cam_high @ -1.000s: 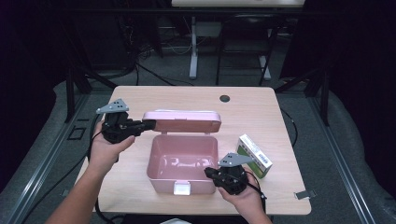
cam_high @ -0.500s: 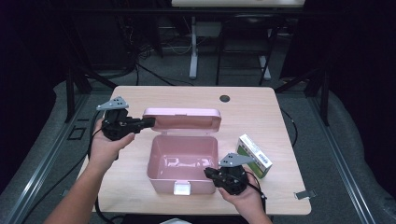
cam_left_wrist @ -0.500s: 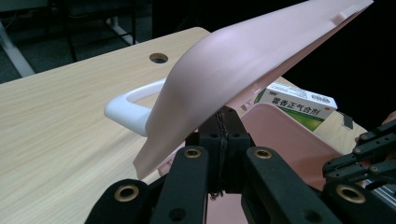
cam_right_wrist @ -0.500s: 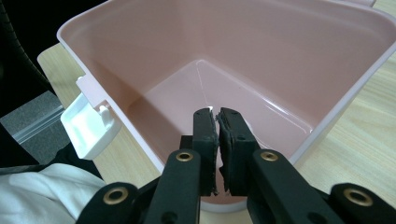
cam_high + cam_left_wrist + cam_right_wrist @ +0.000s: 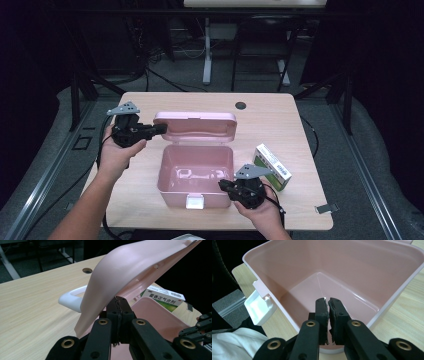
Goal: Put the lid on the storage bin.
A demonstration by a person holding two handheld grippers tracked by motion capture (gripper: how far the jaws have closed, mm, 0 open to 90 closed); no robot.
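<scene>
From my remote seat, hidden parts first. In the left gripper view the raised lid (image 5: 130,272) of the pink box (image 5: 196,172) runs out of frame at the top right, and its lower edge drops behind the closed jaws — I cannot tell whether the pads pinch that edge or merely touch it. The white handle (image 5: 71,298) on the lid's outer face is half covered by the lid itself. The green-and-white carton (image 5: 163,297) is cut by the lid's edge; its print is too small for me to read.

Left gripper (image 5: 161,129): jaws pressed together, tips at the lid's left end, lid standing roughly upright behind the open box.

Right gripper (image 5: 223,186): jaws pressed together — a thin gap between the pads, nothing in it. In the right gripper view the tips sit over the box's near rim, pointing into the bare pink interior; whether they touch the rim is hidden by the jaws. The white latch (image 5: 260,307) hangs off the front wall.

The box sits mid-table (image 5: 280,120), near the front edge. Carton just right of it, close behind the right gripper. A dark round hole (image 5: 241,105) lies near the far edge, well apart.
</scene>
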